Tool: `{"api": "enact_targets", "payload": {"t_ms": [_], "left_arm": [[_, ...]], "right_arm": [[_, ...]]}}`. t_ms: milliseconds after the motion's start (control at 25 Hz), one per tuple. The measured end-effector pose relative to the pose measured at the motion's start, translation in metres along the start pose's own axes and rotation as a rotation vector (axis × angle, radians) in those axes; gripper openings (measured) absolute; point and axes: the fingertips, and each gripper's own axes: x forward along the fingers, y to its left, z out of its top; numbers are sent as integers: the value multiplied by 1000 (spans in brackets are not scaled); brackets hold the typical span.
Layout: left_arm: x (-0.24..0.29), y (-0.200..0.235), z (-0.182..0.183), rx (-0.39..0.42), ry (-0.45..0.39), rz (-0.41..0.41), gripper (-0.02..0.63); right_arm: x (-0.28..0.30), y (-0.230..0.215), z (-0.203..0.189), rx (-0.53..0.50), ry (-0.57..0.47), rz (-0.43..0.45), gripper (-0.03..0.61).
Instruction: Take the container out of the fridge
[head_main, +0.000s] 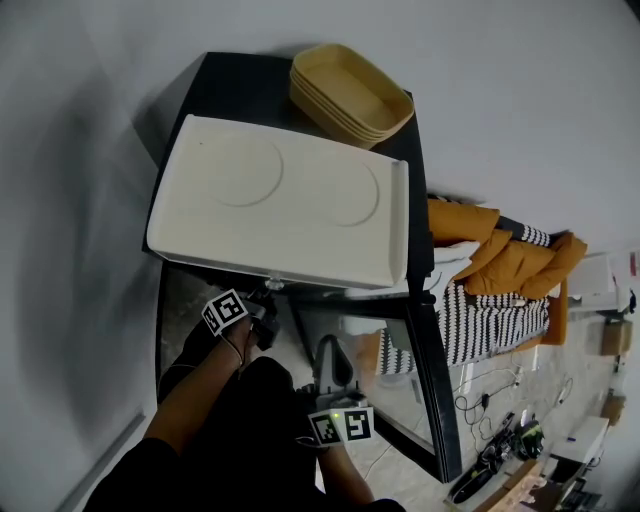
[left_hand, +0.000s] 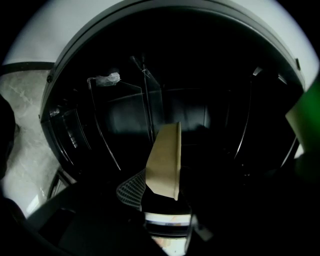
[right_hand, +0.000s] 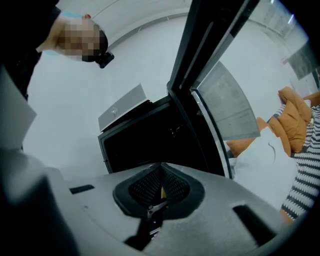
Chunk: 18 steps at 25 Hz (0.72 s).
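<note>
In the left gripper view a beige container (left_hand: 165, 159) stands on edge inside the dark fridge (left_hand: 200, 110). My left gripper (left_hand: 165, 196) is shut on its lower part, and the mesh pad (left_hand: 131, 189) lies against its underside. The head view has my left gripper (head_main: 264, 324) reaching in under the fridge's (head_main: 240, 85) top, so the container is hidden there. My right gripper (head_main: 332, 362) hangs outside by the open door (head_main: 432, 390). Its pads (right_hand: 150, 187) meet, so my right gripper (right_hand: 160, 189) is shut.
A white tray (head_main: 280, 200) and a stack of beige containers (head_main: 350, 95) sit on top of the fridge. Wire racks (left_hand: 100, 132) line the inside. Orange and striped cushions (head_main: 500, 270) lie to the right, beyond the glass door (right_hand: 227, 107). Cables (head_main: 490, 400) trail on the floor.
</note>
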Motion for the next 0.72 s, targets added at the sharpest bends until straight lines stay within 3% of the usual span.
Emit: {"api": "enact_targets", "payload": {"t_ms": [720], "left_arm": [[-38, -22, -12, -13, 8, 69, 193]], "right_arm": [[-24, 14, 34, 3, 21, -20, 2]]}}
